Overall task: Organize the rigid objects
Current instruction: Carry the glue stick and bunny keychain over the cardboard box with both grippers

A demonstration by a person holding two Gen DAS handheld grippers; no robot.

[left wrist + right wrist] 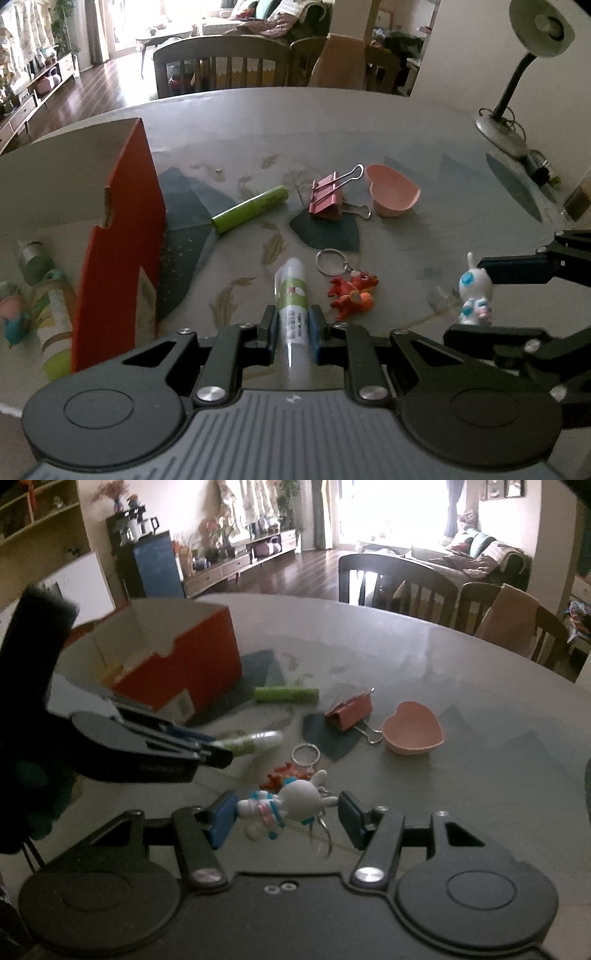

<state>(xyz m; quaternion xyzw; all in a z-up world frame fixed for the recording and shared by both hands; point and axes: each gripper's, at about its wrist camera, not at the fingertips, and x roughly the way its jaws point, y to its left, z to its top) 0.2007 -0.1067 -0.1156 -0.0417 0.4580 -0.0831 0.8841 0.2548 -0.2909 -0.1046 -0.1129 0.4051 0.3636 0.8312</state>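
Observation:
My left gripper (293,317) is shut on a white and green tube (293,295) that sticks out forward between the blue pads, off the table. My right gripper (288,812) is shut on a white rabbit figure (295,797) with blue markings, gripped from feet to ears and lifted; the same rabbit figure (474,286) shows at the right of the left wrist view. To the left stands an open orange box (122,236) holding several items. On the table lie a green marker (251,208), a pink binder clip (327,197), a pink heart dish (393,192) and an orange keychain toy (352,291).
A desk lamp (517,74) stands at the table's far right, with a small dark object beside its base. Wooden chairs (399,583) line the far edge of the round table (461,775). In the right wrist view the left gripper (218,751) reaches in front of the orange box (177,664).

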